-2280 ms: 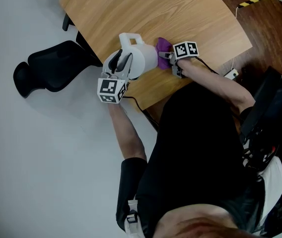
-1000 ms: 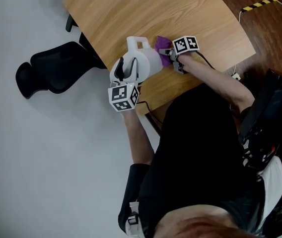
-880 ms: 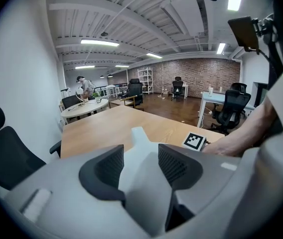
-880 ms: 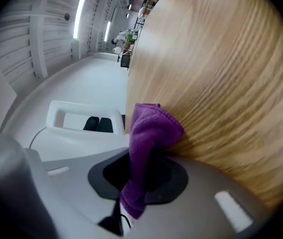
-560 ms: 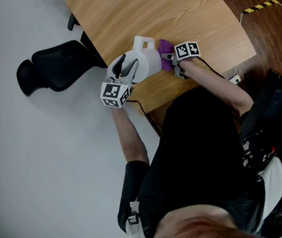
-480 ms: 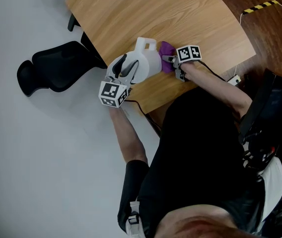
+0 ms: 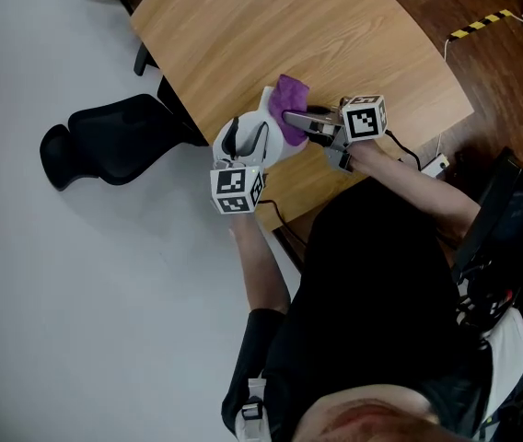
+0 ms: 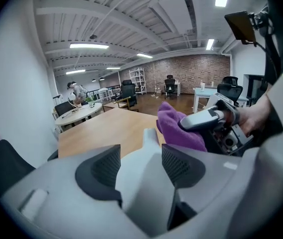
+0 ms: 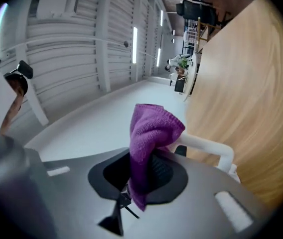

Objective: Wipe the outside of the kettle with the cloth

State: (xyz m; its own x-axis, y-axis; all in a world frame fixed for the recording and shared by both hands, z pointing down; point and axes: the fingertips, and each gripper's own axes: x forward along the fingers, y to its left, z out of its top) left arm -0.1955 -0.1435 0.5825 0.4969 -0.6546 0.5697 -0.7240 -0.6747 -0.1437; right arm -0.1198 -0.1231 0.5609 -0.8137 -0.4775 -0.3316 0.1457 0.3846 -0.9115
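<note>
The white kettle (image 7: 260, 136) stands near the front edge of the wooden table (image 7: 354, 35). My left gripper (image 7: 246, 142) straddles its handle (image 8: 141, 183). Its jaws have just been opening and stand slightly wider than the handle, which is still between them. My right gripper (image 7: 289, 118) is shut on the purple cloth (image 7: 290, 95) and is raised over the kettle's top, the cloth bunched above the lid. In the right gripper view the cloth (image 9: 149, 133) sticks up from between the pads, with a white bar of the kettle (image 9: 213, 151) just beyond.
A black office chair (image 7: 114, 141) stands on the grey floor left of the table. A white socket block (image 7: 432, 166) and a cable lie on the dark floor at the right, with yellow-black tape (image 7: 478, 1) farther back. A round table (image 8: 79, 114) shows far off.
My right gripper has lifted the cloth from the kettle's right side to above its top. The left gripper has kept its place at the handle.
</note>
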